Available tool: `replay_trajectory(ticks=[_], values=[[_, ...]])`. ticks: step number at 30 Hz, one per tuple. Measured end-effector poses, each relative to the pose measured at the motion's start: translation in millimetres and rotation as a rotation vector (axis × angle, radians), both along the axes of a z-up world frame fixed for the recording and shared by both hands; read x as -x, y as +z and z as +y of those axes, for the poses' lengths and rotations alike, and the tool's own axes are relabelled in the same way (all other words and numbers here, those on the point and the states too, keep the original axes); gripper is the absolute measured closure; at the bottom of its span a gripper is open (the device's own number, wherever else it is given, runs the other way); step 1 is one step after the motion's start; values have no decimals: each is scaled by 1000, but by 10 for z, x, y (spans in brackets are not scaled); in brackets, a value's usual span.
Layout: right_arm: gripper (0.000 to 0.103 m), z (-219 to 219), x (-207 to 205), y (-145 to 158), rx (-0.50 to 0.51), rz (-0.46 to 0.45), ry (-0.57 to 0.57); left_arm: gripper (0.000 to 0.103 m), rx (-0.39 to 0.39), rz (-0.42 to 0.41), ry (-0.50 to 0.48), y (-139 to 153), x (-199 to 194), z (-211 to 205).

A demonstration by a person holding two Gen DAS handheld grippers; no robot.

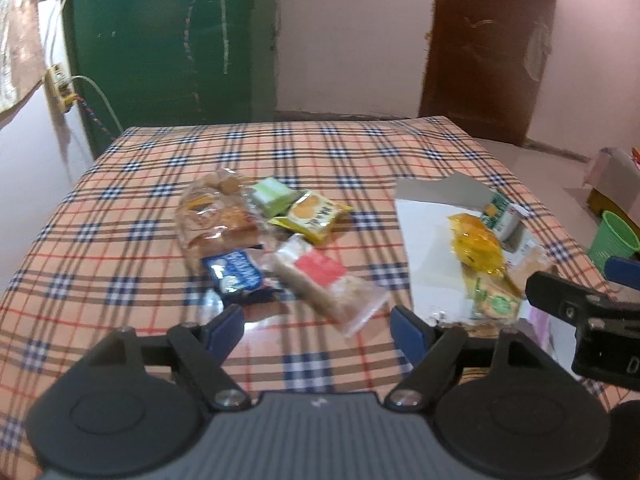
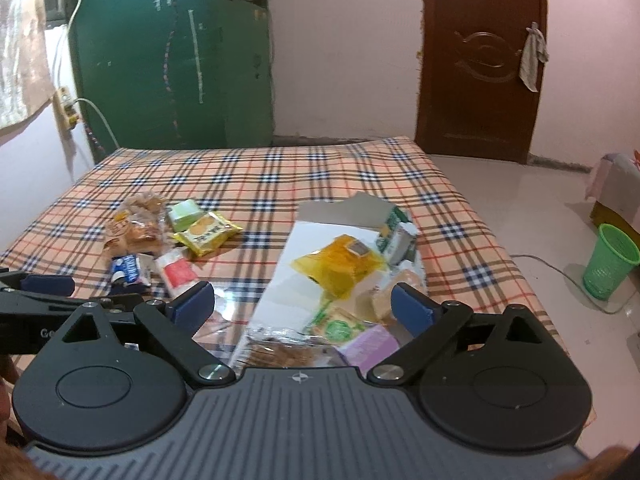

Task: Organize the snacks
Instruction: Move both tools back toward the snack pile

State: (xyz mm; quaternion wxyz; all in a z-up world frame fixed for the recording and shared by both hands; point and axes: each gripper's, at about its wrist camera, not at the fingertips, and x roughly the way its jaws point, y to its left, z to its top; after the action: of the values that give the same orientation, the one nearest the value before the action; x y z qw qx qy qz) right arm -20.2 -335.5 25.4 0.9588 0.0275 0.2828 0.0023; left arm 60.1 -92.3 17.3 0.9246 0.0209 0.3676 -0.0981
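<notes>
On the plaid tablecloth [image 1: 132, 184], toward its left side, a loose cluster of snacks lies in the open. At the far left of the cluster is a clear bag of golden biscuits [image 1: 218, 216], and just right of it a pale green wrapped block [image 1: 274, 196] touches a yellow packet [image 1: 312, 216] printed with an orange round. Nearer the camera a blue packet [image 1: 236, 272] lies beside a clear pack with a red label [image 1: 324, 276], which is tilted across the checks.

Over this cluster hangs the left gripper [image 1: 318, 322], its blue pads set wide apart with bare cloth and only the near end of the red-labelled pack between them; nothing is held.

Further right sits a white cardboard box [image 2: 288, 272] with its flap up at the far end. Inside it lie a crumpled orange-yellow wrapper [image 2: 340, 264], a small green and white carton [image 2: 394, 236] leaning at the far right corner, a green-printed packet [image 2: 338, 328], a lilac pack [image 2: 368, 346] and a clear pack of brown crackers [image 2: 280, 354] at the near edge.

Above the box hangs the right gripper [image 2: 302, 306], its jaws spread fully and empty.

Off the table on the floor at far right stands a green plastic cup [image 2: 608, 260], well apart from the snacks.
</notes>
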Motion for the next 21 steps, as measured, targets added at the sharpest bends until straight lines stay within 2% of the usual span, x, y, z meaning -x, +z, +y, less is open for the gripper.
replay_trajectory(ticks=[21], values=[[0, 506, -320, -81, 22, 0, 141, 23, -16, -15, 118, -7, -89, 445]])
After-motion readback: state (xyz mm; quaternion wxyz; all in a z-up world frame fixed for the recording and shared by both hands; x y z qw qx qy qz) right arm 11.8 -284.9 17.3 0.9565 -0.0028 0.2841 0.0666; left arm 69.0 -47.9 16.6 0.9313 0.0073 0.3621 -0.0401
